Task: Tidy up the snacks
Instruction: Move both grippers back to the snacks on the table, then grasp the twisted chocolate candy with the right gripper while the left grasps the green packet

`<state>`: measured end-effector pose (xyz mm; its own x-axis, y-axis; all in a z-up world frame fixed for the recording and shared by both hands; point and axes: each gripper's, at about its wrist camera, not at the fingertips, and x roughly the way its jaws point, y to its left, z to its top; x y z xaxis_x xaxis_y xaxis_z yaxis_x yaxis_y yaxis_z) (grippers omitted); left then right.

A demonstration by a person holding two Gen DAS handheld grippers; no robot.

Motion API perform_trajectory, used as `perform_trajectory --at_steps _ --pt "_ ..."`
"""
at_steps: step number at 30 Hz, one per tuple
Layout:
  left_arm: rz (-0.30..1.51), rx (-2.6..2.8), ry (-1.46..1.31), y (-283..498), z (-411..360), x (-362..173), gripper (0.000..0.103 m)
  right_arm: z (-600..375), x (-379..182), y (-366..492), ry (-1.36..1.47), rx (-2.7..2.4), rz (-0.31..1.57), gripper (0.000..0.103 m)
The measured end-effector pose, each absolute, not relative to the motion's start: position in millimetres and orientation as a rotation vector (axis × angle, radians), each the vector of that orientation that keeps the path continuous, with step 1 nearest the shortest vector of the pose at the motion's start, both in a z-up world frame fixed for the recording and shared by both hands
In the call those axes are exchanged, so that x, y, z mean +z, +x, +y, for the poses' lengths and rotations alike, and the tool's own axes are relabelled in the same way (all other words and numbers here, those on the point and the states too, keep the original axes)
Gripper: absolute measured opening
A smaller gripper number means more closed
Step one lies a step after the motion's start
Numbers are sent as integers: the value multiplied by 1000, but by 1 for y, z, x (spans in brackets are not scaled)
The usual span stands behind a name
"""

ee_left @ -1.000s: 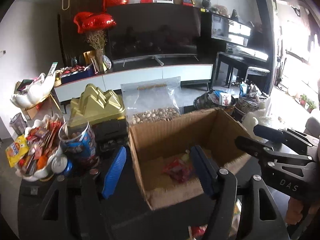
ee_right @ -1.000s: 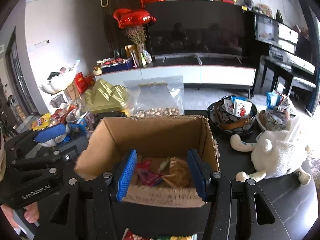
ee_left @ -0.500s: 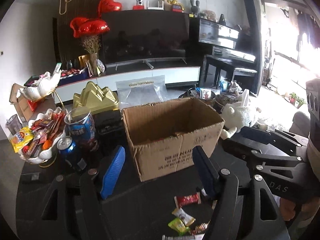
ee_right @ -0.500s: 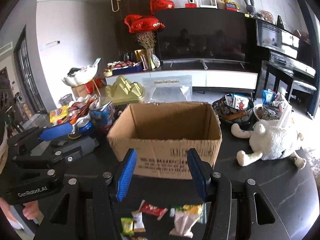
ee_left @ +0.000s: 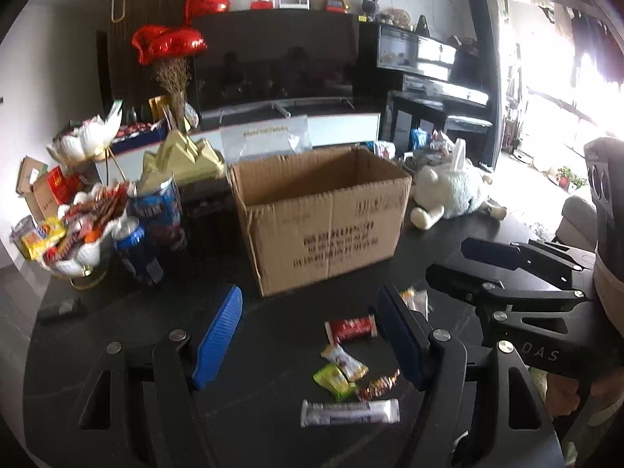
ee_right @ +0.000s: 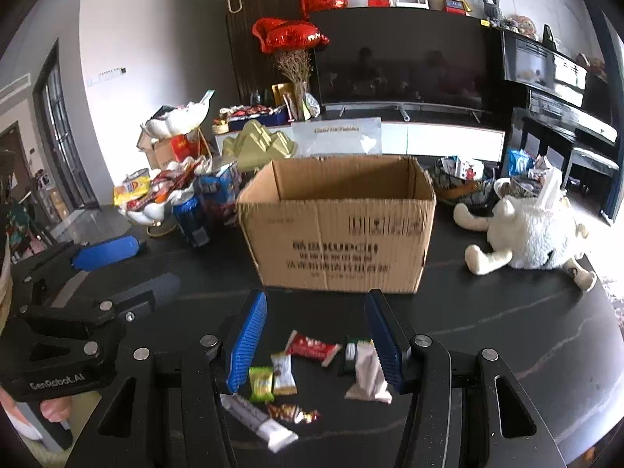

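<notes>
Between the fingers of both tools, small wrapped snacks (ee_right: 308,349) are lying loose on the dark tabletop (ee_right: 507,335); brown cardboard box (ee_right: 339,230) standing at twelve o'clock. Right tool (ee_right: 316,341), nearer, and left tool (ee_left: 308,335) are both hovering unclenched, gripping nothing.

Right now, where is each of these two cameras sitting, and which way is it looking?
Left wrist: on the left gripper, looking forward and down at the cardboard box and loose snacks; the right gripper shows at the right edge.
Right wrist: on the right gripper, same direction; the left gripper and a hand show on the left.
Shared: box, snacks, plush toy.
</notes>
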<state>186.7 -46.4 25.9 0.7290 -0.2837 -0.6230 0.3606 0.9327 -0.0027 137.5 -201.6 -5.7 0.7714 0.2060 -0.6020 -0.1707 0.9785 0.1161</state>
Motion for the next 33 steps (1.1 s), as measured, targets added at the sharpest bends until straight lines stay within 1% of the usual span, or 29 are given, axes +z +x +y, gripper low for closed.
perform_trajectory --at_steps 10,23,33 --pt "722 -354 154 167 -47 -8 71 -193 -44 122 16 250 752 54" --pt "861 -354 120 167 -40 -60 71 -185 -100 126 9 286 916 54" --pt "925 -352 94 174 -37 -81 71 -179 -130 139 -3 323 1008 54"
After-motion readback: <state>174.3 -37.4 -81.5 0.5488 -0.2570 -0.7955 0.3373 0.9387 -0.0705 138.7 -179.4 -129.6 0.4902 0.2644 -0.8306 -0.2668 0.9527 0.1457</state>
